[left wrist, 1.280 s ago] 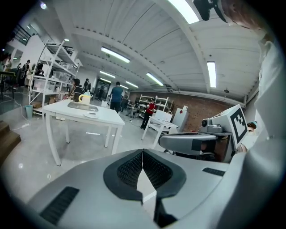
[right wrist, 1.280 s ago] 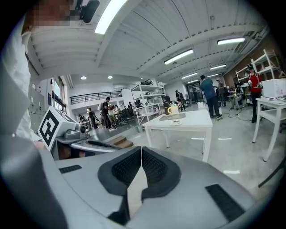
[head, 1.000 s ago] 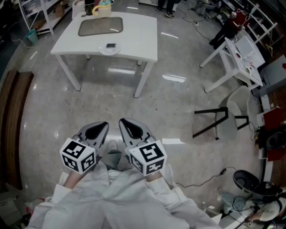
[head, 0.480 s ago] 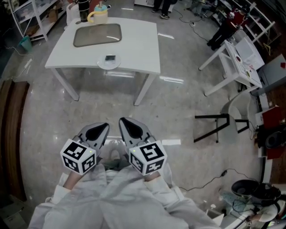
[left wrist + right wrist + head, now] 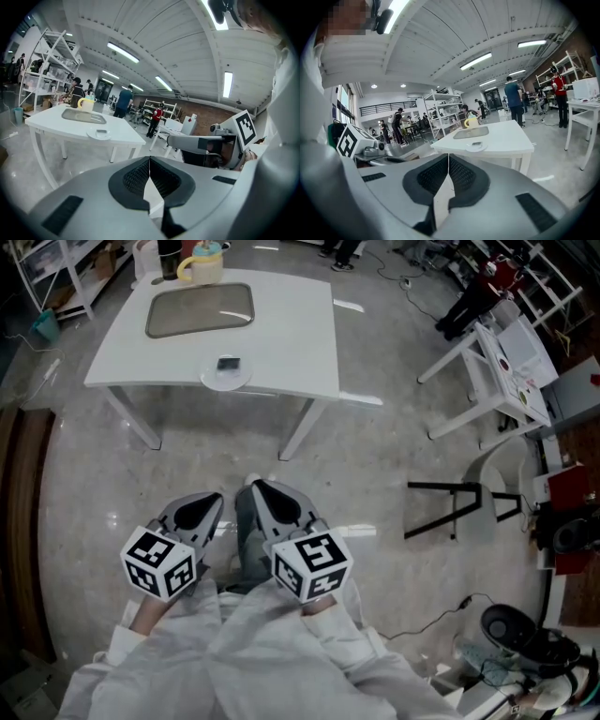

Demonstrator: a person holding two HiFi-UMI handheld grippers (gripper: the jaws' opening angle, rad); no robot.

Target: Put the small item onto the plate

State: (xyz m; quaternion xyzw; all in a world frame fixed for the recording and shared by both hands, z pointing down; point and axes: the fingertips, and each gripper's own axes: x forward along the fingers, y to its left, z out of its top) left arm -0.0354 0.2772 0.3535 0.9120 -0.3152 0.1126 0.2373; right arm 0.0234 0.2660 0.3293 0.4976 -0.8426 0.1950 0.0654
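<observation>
A white plate [image 5: 226, 379] sits near the front edge of a white table [image 5: 291, 334] across the floor from me. A small dark item [image 5: 227, 363] lies on the plate. Both grippers hang low in front of me, well short of the table. My left gripper [image 5: 214, 499] and my right gripper [image 5: 254, 487] are side by side, jaws shut with nothing between them. The left gripper view shows the plate [image 5: 99, 135] beyond its shut jaws [image 5: 149, 161]. In the right gripper view the plate [image 5: 476, 147] lies past the shut jaws [image 5: 448, 159].
A grey tray [image 5: 200, 309] and a yellow jug [image 5: 204, 262] stand further back on the table. A black-legged chair [image 5: 469, 495] and a second white table [image 5: 502, 357] are to the right. Cables and gear [image 5: 525, 643] lie at the lower right. Shelves [image 5: 56, 268] stand at the upper left.
The table and plate have drawn nearer and look larger in the head view. Both grippers stay shut and side by side.
</observation>
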